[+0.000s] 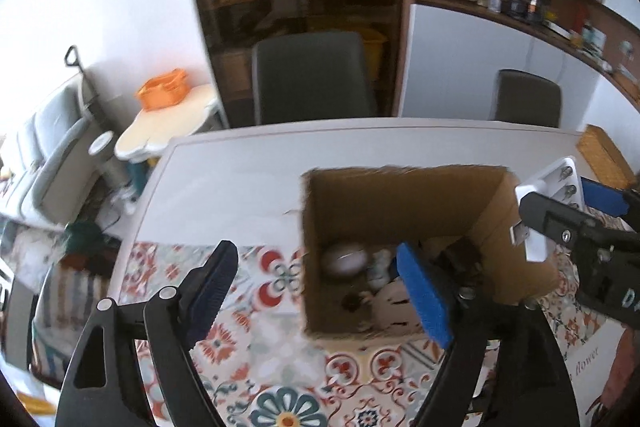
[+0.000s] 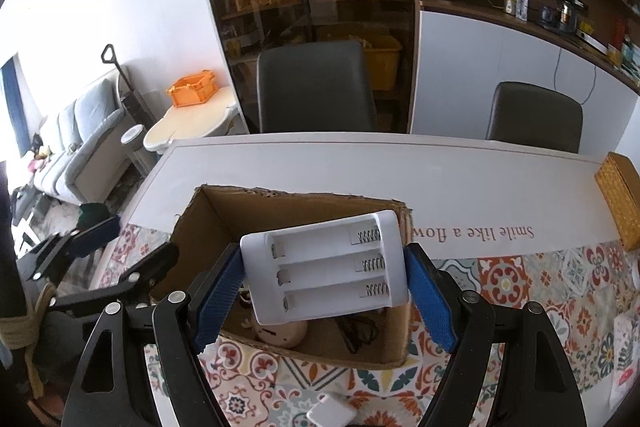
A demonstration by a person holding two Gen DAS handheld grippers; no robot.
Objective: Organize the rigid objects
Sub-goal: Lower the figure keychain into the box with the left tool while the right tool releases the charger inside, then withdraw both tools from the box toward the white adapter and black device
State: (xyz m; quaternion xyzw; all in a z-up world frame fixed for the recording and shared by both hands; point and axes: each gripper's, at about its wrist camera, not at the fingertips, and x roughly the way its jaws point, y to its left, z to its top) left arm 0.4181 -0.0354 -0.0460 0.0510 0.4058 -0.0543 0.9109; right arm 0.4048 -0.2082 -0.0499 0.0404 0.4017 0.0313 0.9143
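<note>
- My right gripper (image 2: 325, 291) is clamped on a white battery holder (image 2: 325, 269); both blue pads press its short ends, and three empty slots with springs face me.
- I hold it just above the open cardboard box (image 2: 192, 227); it covers much of the box's inside in the right wrist view.
- My left gripper (image 1: 320, 291) stands wide apart with nothing between its fingers; one blue pad (image 1: 426, 297) reaches over the box's near wall.
- Inside the box I make out a roundish pale item (image 1: 344, 259) and a dark cable-like tangle (image 2: 358, 331); the rest is blurred and I cannot name it.
- From the left wrist view, only a corner of the holder (image 1: 550, 179) shows beyond the right gripper's body.
- The box sits on a patterned mat (image 2: 520, 279) on the white table (image 2: 360, 167).
- A small white object (image 2: 331, 413) lies on the mat, cut off at the bottom edge.
- A woven box (image 2: 620, 203) sits at the table's right, partly out of frame.
</note>
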